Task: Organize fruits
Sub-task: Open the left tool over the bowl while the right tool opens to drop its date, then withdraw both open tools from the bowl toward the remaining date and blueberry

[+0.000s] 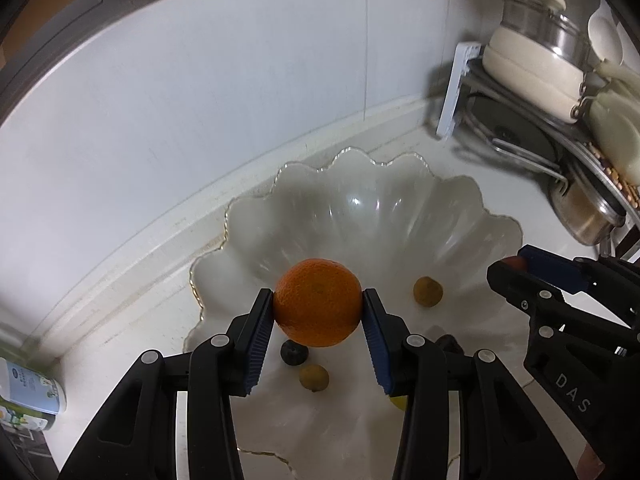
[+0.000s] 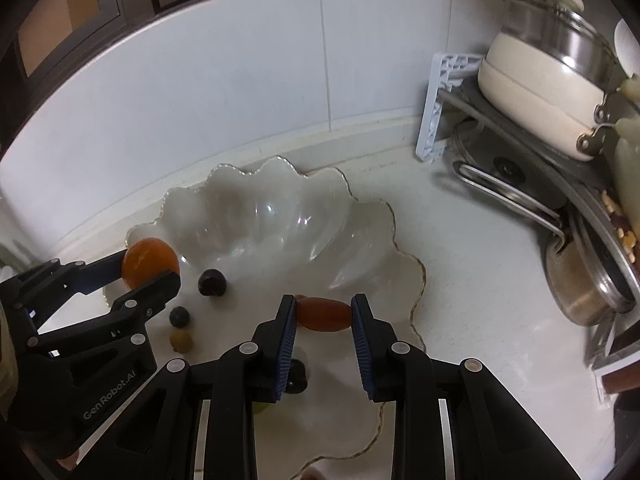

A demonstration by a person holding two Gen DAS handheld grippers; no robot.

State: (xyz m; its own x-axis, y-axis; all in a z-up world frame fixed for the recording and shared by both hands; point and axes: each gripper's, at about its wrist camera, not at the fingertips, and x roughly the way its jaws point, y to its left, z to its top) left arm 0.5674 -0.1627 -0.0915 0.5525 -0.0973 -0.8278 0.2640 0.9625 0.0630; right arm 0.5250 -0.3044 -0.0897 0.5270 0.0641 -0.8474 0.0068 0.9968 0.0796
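We pinch an orange in our left hand-held gripper above the scalloped glass bowl, our right hand-held gripper clamped on a reddish oval fruit over its near rim, small fruits inside, white counter open rightward toward stacked pots, tiled wall just behind.

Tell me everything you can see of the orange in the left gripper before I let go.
The orange is round, bright and finely dimpled, with no visible damage. The left gripper is shut on it: a blue ribbed pad presses each side at its widest part, and nothing else touches it. It hangs above the near part of the scalloped glass bowl, over a dark berry and a small yellowish fruit lying inside.
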